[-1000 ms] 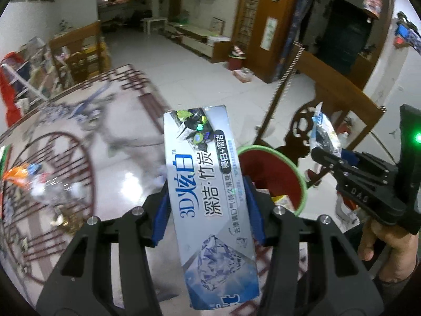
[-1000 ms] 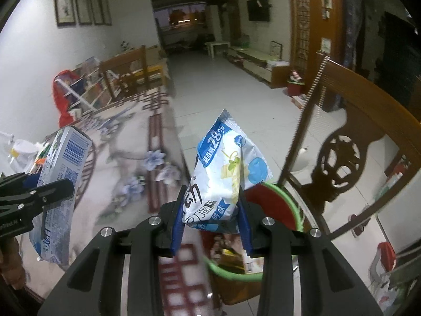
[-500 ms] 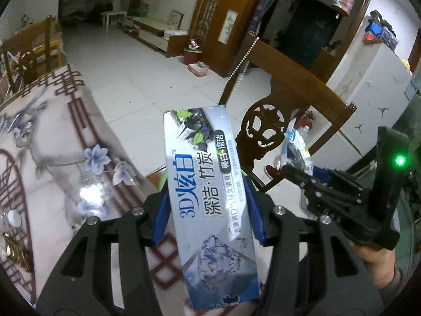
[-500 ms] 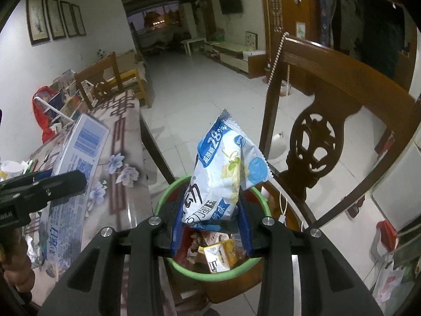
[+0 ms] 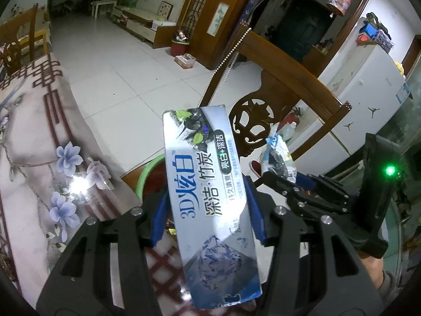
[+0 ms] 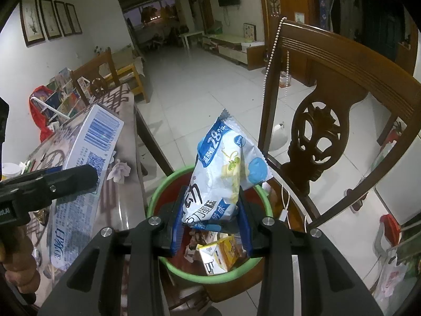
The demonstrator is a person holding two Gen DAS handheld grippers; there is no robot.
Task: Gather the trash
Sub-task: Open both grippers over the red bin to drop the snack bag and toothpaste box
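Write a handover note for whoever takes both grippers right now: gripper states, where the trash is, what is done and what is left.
Left gripper: shut on the toothpaste box, held at the table edge, beside the bin rather than over it.
Right gripper: shut on the snack wrapper, held right above the open bin.
Bin: red with a green rim, on the floor between the table and the wooden chair; a yellow carton and other scraps already lie inside.
Done: both pieces picked up and carried to the bin.
Left: release the wrapper, then bring the box over the bin and drop it.
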